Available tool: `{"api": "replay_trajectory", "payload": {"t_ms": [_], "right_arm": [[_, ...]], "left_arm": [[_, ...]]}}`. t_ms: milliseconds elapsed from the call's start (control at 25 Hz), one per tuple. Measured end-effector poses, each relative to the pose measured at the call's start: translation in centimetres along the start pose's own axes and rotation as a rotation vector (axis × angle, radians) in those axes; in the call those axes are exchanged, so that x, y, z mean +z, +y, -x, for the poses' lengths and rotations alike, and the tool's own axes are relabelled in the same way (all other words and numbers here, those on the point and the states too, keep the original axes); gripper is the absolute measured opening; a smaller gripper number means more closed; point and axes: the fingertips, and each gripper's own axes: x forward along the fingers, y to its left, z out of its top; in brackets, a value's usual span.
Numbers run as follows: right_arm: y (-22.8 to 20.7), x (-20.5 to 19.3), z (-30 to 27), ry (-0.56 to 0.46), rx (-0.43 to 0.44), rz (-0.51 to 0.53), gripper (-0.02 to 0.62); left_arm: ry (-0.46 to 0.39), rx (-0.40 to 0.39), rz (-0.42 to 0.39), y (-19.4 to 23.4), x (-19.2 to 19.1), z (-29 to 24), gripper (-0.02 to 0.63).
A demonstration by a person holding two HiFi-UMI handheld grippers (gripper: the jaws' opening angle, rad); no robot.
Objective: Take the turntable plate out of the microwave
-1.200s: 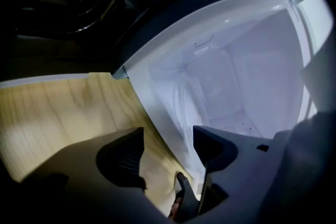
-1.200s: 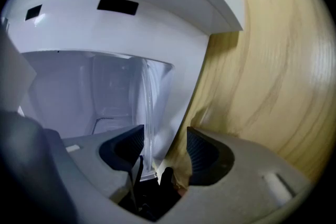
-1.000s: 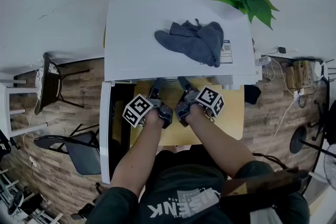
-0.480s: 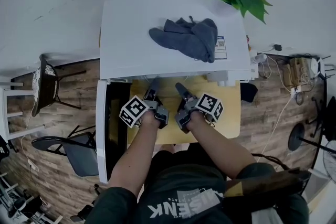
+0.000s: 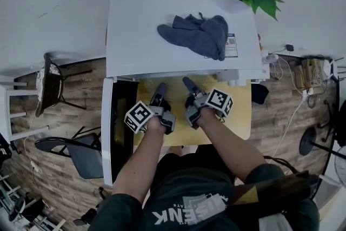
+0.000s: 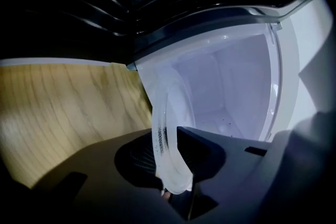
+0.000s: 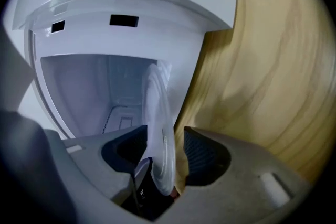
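Head view: left gripper (image 5: 160, 88) and right gripper (image 5: 188, 84) reach into the microwave (image 5: 140, 35), its front open. Left gripper view — jaws, just closing, pinch the glass turntable plate (image 6: 167, 160) by its rim at the cavity mouth. Right gripper view — 2 jaws stand wide around that rim.

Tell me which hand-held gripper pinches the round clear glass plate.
The left hand-held gripper: its jaws have just been closing and now pinch the round clear glass turntable plate. The right hand-held gripper straddles its rim, jaws apart.
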Motion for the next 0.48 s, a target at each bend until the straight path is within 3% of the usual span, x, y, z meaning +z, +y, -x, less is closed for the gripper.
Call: {"api": "replay_trajectory", "payload": {"t_ms": [80, 200, 480], "right_arm": [[0.1, -0.2, 0.1, 0.003, 0.003, 0.006, 0.143], [0.4, -0.6, 0.5, 0.007, 0.029, 0.019, 0.089], [1.0, -0.7, 1.4, -0.008, 0.103, 0.02, 0.06]], "left_arm": [[0.01, -0.007, 0.006, 0.1, -0.3, 0.3, 0.092], [0.015, -0.021, 0.006, 0.1, -0.6, 0.9, 0.086], [0.014, -0.056, -0.019, -0.8, -1.1, 1.8, 0.071]]}}
